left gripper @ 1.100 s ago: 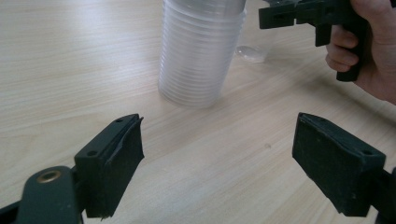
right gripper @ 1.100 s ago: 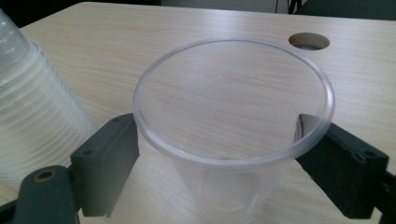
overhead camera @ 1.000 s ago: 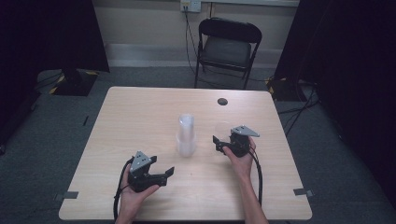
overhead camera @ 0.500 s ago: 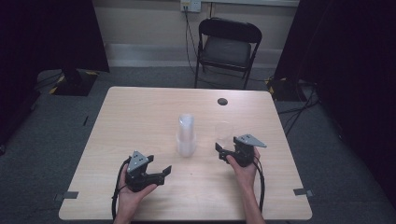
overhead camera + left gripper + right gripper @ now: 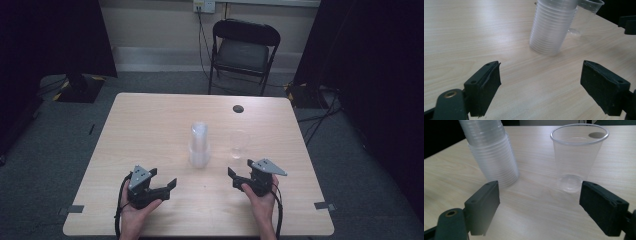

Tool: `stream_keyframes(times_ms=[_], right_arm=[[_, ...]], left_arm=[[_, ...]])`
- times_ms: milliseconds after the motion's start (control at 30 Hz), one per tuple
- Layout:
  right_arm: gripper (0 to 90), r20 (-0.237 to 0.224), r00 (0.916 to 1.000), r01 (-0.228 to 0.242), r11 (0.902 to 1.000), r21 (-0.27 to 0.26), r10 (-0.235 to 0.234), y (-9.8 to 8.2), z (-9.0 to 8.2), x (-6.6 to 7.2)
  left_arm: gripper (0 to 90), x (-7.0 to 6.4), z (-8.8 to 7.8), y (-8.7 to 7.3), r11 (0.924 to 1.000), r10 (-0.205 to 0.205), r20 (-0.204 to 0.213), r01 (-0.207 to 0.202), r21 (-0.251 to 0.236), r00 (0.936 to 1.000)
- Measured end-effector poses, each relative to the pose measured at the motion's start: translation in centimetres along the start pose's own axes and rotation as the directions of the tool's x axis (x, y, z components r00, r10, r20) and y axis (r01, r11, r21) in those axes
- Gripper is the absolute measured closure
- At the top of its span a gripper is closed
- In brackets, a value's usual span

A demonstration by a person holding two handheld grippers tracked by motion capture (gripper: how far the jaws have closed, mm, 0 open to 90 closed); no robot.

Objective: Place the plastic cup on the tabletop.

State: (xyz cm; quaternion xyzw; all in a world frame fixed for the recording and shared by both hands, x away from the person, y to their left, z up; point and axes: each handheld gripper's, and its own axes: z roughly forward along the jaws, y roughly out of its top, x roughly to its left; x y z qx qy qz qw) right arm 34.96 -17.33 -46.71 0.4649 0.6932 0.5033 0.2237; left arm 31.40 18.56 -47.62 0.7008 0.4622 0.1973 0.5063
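- Cups: stack of clear cups (image 5: 199, 145) stands rims-down near the table's (image 5: 150, 125) middle; single clear cup (image 5: 239, 143) stands upright, mouth up, just to its right, apart from it.
- Your right gripper (image 5: 239, 176) sits at the near edge, just short of the single cup. Jaws have just been closing a little, yet they stand wide; nothing between the pads. In the right gripper view the cup (image 5: 577, 157) is ahead of the jaws, untouched.
- Your left gripper (image 5: 162, 180) rests near the front-left, jaws wide apart, holding nothing; stack (image 5: 552, 26) ahead of it.
- Small dark disc (image 5: 238, 108) lies toward the far edge.
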Motion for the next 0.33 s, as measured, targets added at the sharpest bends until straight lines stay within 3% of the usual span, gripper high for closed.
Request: stream_keyframes(times_ms=[100, 233, 333], right_arm=[[17.6, 0.010, 0.9999, -0.007, 0.9998, -0.018, 0.007, -0.7, -0.9, 0.3], [17.0, 0.021, 0.9995, -0.022, 0.9997, -0.006, 0.022, -1.6, -1.4, 0.4], [16.3, 0.044, 0.9988, -0.020, 0.9997, 0.013, 0.020, -1.9, -1.2, -0.1]], left_arm=[[16.3, 0.3, -0.2, -0.3, 0.9999, 0.009, -0.019, -0.008, 0.014, 0.9998], [16.2, 0.9, -0.3, -0.5, 0.9997, -0.023, -0.052, 0.023, 0.004, 0.9984], [16.2, 1.1, -0.5, -0.5, 0.9997, -0.022, -0.058, 0.023, 0.000, 0.9981]])
